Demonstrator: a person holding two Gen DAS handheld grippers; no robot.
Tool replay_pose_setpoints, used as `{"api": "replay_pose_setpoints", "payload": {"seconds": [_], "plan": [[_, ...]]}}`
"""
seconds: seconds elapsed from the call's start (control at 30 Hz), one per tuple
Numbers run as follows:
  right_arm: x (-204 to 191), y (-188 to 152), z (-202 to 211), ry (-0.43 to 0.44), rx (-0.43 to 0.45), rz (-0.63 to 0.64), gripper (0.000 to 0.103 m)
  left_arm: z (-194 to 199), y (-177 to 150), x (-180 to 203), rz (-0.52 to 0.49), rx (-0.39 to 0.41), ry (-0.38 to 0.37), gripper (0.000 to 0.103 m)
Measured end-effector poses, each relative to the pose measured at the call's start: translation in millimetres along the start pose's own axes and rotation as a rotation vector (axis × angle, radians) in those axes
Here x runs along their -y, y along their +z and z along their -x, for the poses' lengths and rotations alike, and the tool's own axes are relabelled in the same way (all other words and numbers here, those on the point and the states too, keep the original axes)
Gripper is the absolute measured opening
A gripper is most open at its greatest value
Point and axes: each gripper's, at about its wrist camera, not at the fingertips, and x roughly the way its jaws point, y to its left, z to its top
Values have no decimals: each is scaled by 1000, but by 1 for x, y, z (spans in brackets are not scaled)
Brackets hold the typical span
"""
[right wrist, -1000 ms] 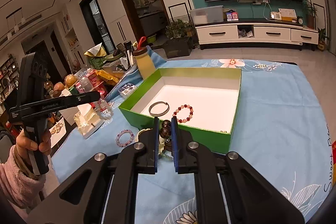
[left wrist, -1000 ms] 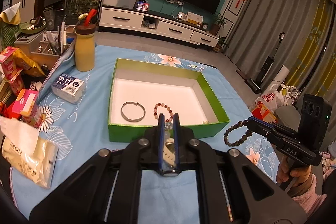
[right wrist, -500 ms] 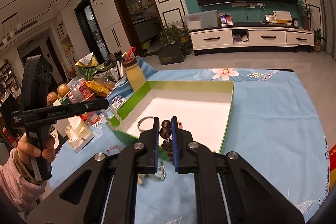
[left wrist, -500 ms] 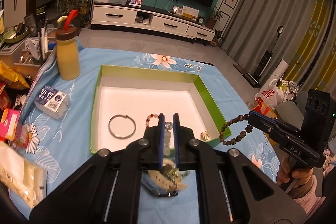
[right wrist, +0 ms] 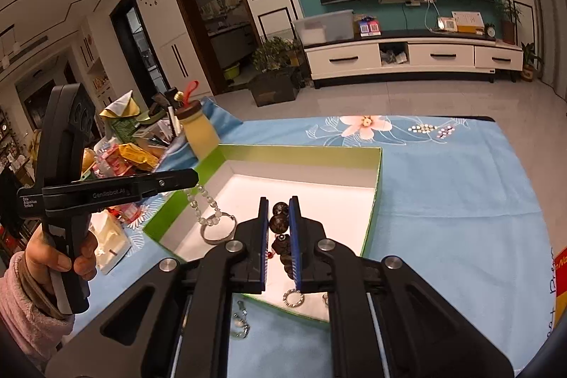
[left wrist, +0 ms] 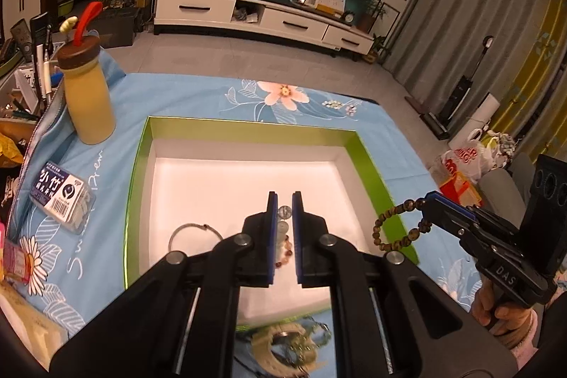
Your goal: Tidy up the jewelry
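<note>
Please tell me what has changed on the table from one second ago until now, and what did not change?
Both grippers moved forward from the near side to above the green box. The left gripper still clamps the clear bead bracelet; the right gripper still clamps the dark bead bracelet. Nothing was released. The metal bangle and yellow bottle stayed put.

Bangle (left wrist: 194, 235) inside box (left wrist: 139, 165), bottle (left wrist: 88, 94) and packet (left wrist: 62, 197) left of it.

My left jaws pinch a clear bead bracelet (right wrist: 205, 208), dangling over green box (left wrist: 368, 158) w/ white floor. Right jaws pinch dark bead bracelet (left wrist: 397, 229), hanging at box's right wall. Metal bangle (left wrist: 193, 236) lies flat inside.
</note>
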Motion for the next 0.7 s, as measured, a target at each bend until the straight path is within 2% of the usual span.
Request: {"api": "replay_pose_setpoints", "payload": {"seconds": [0.3,0.5,0.6,0.67,0.7], "plan": [[12,1,-34,-20,-49,-19,11,-49,13,-14,23,-79,54,8],[17,3,-52,-40,-86,-30,11,-68,17,-25,43,-110,97,8],[21,2,-59,-54,-103,-52,20,-68,17,-28,51,-105,110,24],[23,1,-57,-50,-95,-71,35,-62,17,-28,51,-91,110,42],[26,0,-56,-49,-90,-81,38,-59,16,-28,51,-84,112,45]]}}
